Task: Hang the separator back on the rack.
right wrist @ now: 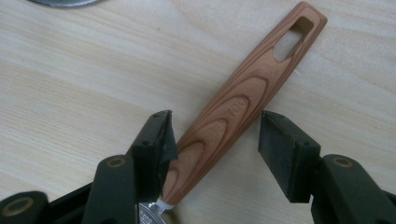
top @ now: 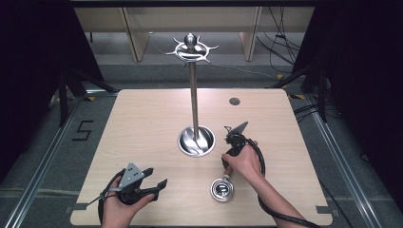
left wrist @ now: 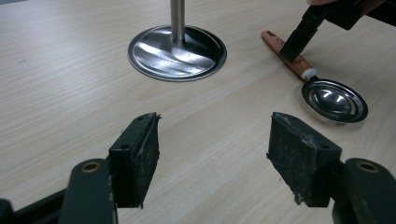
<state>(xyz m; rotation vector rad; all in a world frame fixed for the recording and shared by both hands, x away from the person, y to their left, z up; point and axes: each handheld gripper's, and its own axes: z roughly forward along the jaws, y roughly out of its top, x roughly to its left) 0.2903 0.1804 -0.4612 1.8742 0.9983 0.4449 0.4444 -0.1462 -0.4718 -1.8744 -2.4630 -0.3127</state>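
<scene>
A small steel ladle lies on the table, its bowl [top: 222,190] near the front edge and its wooden handle [right wrist: 243,102] running away from it. My right gripper [right wrist: 215,140] stands open over the handle, one jaw on each side; the left pad is at the wood, the right pad is apart from it. From above, that gripper [top: 228,167] sits under the person's hand. In the left gripper view the ladle [left wrist: 334,100] lies at the right. My left gripper [left wrist: 212,158] is open and holds nothing, at the front left [top: 159,176].
A steel stand rises from a round base [top: 196,141] at mid-table, its pole [top: 193,95] topped by a ring of hooks [top: 191,49]. The base [left wrist: 177,51] lies ahead of my left gripper. A dark round hole [top: 234,101] marks the table's far side.
</scene>
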